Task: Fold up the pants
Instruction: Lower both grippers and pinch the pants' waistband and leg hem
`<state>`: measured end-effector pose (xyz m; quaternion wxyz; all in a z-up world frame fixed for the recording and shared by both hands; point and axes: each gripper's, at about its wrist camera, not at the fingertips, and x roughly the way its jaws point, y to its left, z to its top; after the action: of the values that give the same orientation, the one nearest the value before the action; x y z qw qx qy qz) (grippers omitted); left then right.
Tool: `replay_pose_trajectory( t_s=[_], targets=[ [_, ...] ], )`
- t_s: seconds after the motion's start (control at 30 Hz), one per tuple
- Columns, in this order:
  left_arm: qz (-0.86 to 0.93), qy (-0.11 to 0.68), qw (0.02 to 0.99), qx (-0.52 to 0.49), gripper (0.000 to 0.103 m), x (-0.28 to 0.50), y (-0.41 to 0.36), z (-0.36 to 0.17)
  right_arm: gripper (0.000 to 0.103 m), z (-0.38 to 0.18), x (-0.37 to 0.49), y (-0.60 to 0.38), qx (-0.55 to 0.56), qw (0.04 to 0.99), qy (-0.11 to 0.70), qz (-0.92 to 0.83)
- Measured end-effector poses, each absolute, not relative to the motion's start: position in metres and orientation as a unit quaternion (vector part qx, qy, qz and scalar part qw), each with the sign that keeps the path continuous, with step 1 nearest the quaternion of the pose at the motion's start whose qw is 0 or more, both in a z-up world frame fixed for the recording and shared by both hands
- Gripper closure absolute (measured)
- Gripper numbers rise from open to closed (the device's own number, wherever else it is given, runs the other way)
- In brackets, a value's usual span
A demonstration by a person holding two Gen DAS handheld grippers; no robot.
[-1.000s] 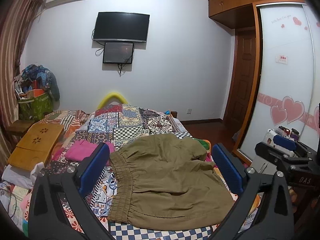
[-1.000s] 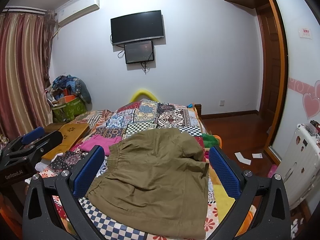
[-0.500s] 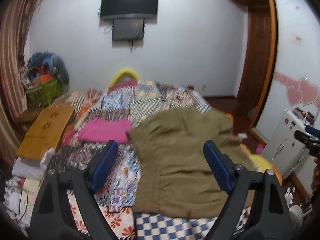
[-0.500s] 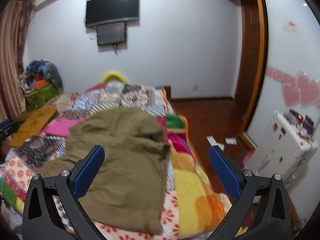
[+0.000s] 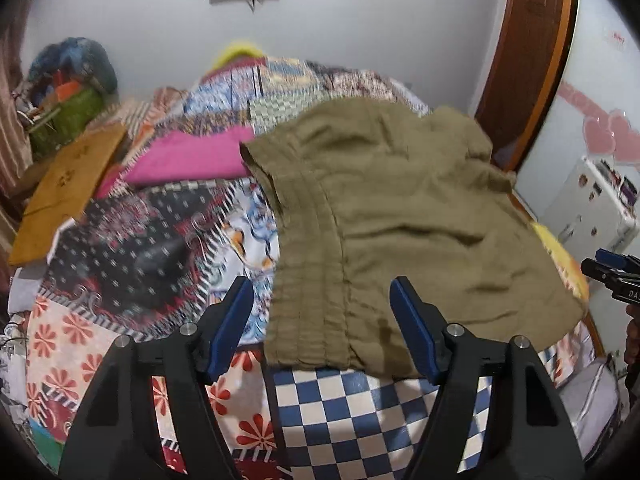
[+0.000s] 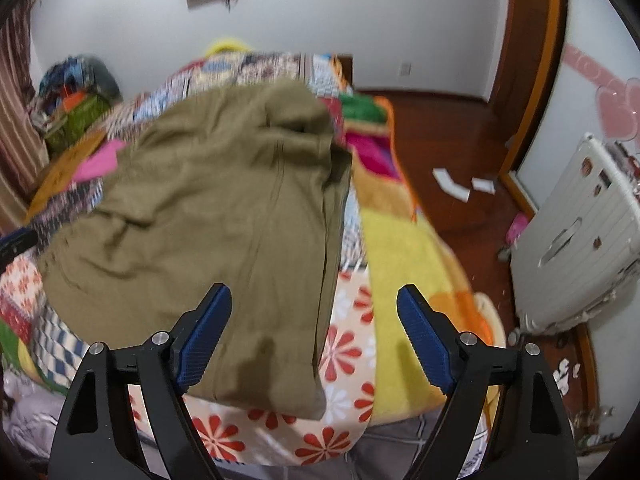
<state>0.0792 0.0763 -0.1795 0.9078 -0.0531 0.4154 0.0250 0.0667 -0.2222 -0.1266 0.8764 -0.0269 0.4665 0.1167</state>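
Only one bit of writing is showing clearly enough to read. White letters "DA" are sitting on the black gripper with blue pads (image 5: 614, 276) at the right edge of the left wrist view, and the rest is getting cut off. Red marks on the white wardrobe door (image 5: 618, 38) are looking too blurry to read.

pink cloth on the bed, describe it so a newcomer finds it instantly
Start at the patchwork bed. Left of the olive pants, toward the wooden board, lies a flat folded pink cloth. It is the only plain magenta piece among busy prints.
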Motion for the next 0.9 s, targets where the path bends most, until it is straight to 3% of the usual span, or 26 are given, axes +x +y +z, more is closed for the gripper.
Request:
replay_pose_trajectory(
  t_s=[0.1, 0.13, 0.3, 0.33, 0.37, 0.53, 0.6, 0.67, 0.9],
  targets=[
    [0.015, 0.438, 0.897, -0.057, 0.032, 0.083, 0.074, -0.193, 0.024, -0.141, 0.068, -0.225, -0.026, 0.863, 0.490, 0.122],
    [0.013, 0.445, 0.894, -0.059, 0.036, 0.085, 0.073, -0.198, 0.026, -0.145, 0.069, -0.225, -0.023, 0.859, 0.497, 0.123],
    [0.010, 0.454, 0.889, -0.057, 0.041, 0.087, 0.070, -0.207, 0.044, -0.157, 0.073, -0.232, 0.016, 0.835, 0.530, 0.146],
    [0.001, 0.455, 0.888, -0.063, 0.055, 0.087, 0.071, -0.206, 0.045, -0.157, 0.073, -0.233, 0.019, 0.834, 0.530, 0.149],
    [-0.012, 0.458, 0.886, -0.073, 0.061, 0.086, 0.071, -0.206, 0.049, -0.155, 0.072, -0.235, 0.023, 0.831, 0.532, 0.158],
    [-0.017, 0.459, 0.887, -0.049, 0.081, 0.086, 0.059, -0.202, 0.065, -0.157, 0.067, -0.234, 0.023, 0.829, 0.532, 0.171],
    [-0.015, 0.462, 0.886, -0.034, 0.083, 0.085, 0.055, -0.201, 0.082, -0.157, 0.069, -0.233, 0.019, 0.830, 0.533, 0.166],
    [-0.017, 0.464, 0.885, -0.031, 0.085, 0.084, 0.056, -0.201, 0.088, -0.159, 0.070, -0.235, 0.019, 0.830, 0.534, 0.161],
    [-0.019, 0.477, 0.878, -0.045, 0.089, 0.070, 0.058, -0.204, 0.091, -0.160, 0.068, -0.228, -0.002, 0.829, 0.532, 0.170]
  ],
)
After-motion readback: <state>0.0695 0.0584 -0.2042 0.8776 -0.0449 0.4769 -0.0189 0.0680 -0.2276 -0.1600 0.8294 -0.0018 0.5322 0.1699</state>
